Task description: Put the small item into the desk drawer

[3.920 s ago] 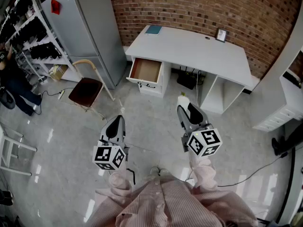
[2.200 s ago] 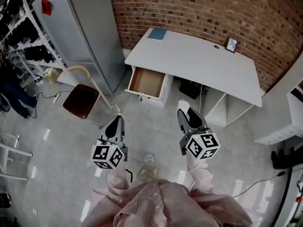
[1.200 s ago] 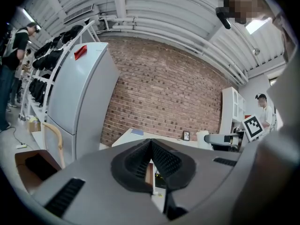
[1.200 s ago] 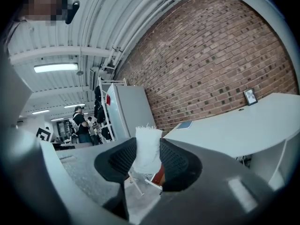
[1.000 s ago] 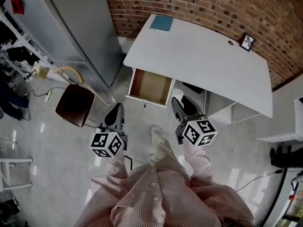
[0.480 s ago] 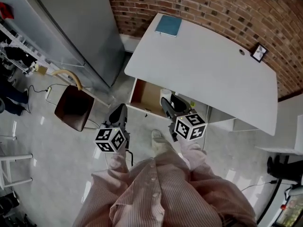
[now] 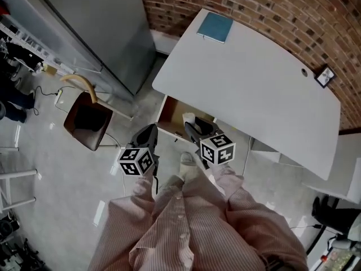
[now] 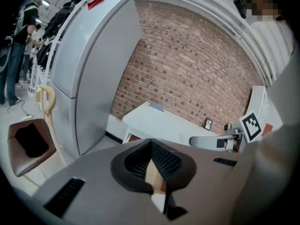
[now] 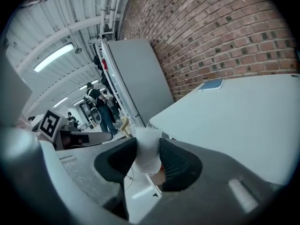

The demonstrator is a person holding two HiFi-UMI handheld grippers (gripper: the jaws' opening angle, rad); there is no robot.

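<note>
The small item (image 7: 189,118) is a white cylinder-like thing, and my right gripper (image 7: 190,126) is shut on it just over the front part of the open desk drawer (image 7: 171,110). In the right gripper view the white item (image 9: 146,153) fills the gap between the dark pads of the right gripper (image 9: 148,146). The drawer shows a bare wooden inside under the white desk (image 7: 248,83). My left gripper (image 7: 151,131) hangs lower left of the drawer front, over the floor. In its own view, the left gripper (image 8: 151,144) has its jaw tips together with nothing between them.
A blue book (image 7: 215,27) and a small picture frame (image 7: 324,75) lie on the desk. A tall grey cabinet (image 7: 84,21) stands left of the desk, a brown chair (image 7: 84,117) beside it. Brick wall behind. Shelving and a person (image 7: 8,103) are far left.
I have walked up to the desk. The right gripper with the white item has moved from over the floor to over the open drawer's front; the left gripper came along, still shut.
</note>
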